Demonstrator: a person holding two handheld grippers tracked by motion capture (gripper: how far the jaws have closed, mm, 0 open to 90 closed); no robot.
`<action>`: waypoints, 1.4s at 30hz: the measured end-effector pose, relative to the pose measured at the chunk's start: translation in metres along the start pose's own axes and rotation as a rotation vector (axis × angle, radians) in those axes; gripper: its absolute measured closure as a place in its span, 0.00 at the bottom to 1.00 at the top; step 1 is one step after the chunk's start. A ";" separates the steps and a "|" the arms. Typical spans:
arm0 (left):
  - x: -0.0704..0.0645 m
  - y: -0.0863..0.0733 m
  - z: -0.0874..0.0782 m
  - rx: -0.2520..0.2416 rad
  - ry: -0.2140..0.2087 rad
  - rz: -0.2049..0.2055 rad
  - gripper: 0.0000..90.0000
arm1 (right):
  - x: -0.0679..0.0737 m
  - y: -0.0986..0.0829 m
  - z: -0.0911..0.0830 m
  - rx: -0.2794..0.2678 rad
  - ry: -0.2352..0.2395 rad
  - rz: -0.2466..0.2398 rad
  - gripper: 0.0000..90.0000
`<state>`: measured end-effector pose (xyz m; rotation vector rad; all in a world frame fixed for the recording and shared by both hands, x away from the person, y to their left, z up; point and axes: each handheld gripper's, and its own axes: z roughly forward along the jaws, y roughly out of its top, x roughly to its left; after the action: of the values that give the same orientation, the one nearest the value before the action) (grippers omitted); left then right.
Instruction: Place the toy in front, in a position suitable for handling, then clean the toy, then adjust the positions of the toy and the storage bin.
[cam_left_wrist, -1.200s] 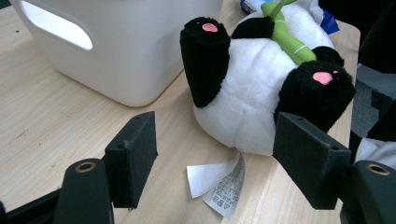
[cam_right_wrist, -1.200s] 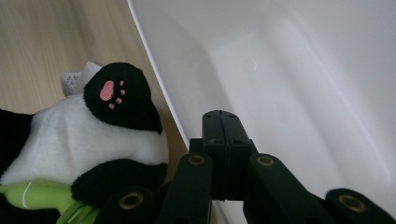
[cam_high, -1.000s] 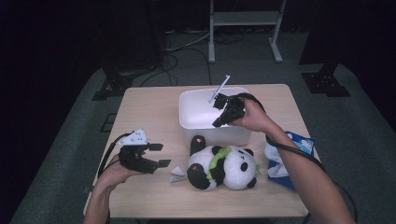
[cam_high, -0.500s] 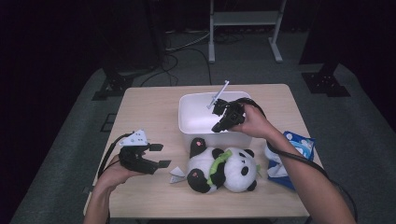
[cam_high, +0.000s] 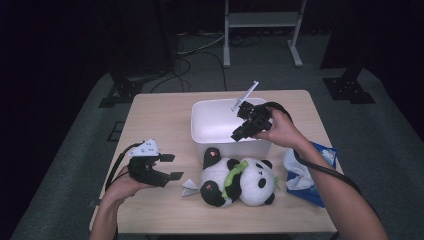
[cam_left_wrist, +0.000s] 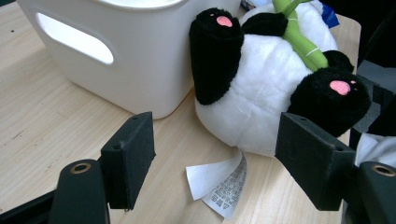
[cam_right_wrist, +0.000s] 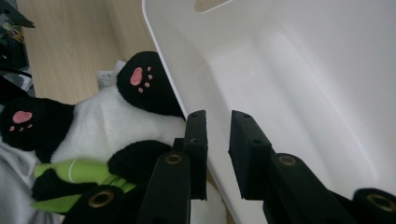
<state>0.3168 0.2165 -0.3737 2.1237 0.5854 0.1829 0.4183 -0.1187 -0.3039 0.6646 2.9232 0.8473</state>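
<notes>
White bin (cam_right_wrist: 299, 70) wall sits between the right tool (cam_right_wrist: 217, 116) jaws

- 1 plush panda (cam_high: 239, 181), table centre, 6 o'clock of bin
- 1 white bin (cam_high: 220, 125)
- 1 blue bag (cam_high: 320, 172), 3 o'clock of panda
- 2 grippers: left gripper (cam_high: 169, 167), right gripper (cam_high: 241, 125)
- 1 table (cam_high: 155, 120)

Left gripper (cam_high: 169, 166) sits low with jaws spread wide, forearm in from below — right gripper (cam_high: 243, 128) reaches forward on an outstretched arm, jaws narrowly parted.
</notes>
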 end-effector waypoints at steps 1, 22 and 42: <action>0.001 0.000 0.001 0.002 0.001 0.001 0.30 | 0.001 -0.001 -0.002 -0.007 0.000 -0.001 0.84; 0.009 -0.003 0.000 -0.002 0.018 -0.034 0.24 | 0.044 -0.051 -0.034 -0.090 0.062 -0.070 0.77; 0.011 -0.005 -0.004 -0.009 0.028 -0.040 0.22 | 0.060 -0.064 -0.011 -0.060 0.106 -0.103 0.63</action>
<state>0.3235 0.2278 -0.3765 2.1022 0.6417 0.1924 0.3369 -0.1487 -0.3218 0.4743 2.9807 0.9832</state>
